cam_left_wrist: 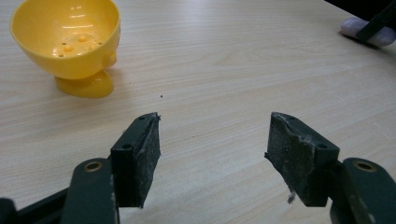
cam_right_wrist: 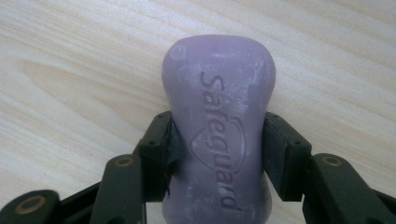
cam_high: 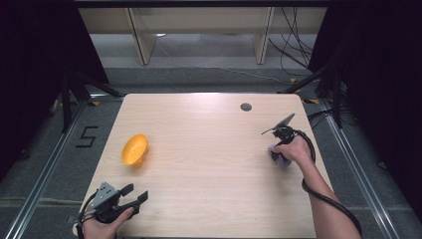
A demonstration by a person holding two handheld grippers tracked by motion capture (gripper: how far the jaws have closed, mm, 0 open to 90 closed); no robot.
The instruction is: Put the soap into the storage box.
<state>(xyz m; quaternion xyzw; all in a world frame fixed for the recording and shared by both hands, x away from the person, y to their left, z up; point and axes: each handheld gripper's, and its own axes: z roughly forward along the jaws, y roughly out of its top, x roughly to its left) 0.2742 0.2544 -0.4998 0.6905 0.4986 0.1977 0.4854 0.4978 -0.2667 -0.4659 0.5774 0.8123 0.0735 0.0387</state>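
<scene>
A purple bar of soap (cam_right_wrist: 218,126) with "Safeguard" stamped on it lies on the wooden table (cam_high: 209,149), and my right gripper (cam_right_wrist: 218,156) is shut on its narrow waist, pads pressed on both sides. In the high view that gripper (cam_high: 278,155) points down at the soap (cam_high: 284,160) near the table's right edge. A yellow footed bowl (cam_high: 134,149) with small holes in its bottom stands at the left. My left gripper (cam_high: 135,193) rests open at the front left corner, short of the bowl (cam_left_wrist: 67,44), with nothing between its fingers (cam_left_wrist: 140,156).
A small round grommet (cam_high: 246,106) sits in the table's far edge. Cables run on the floor behind and to the right. Black frames and rails flank the table on both sides.
</scene>
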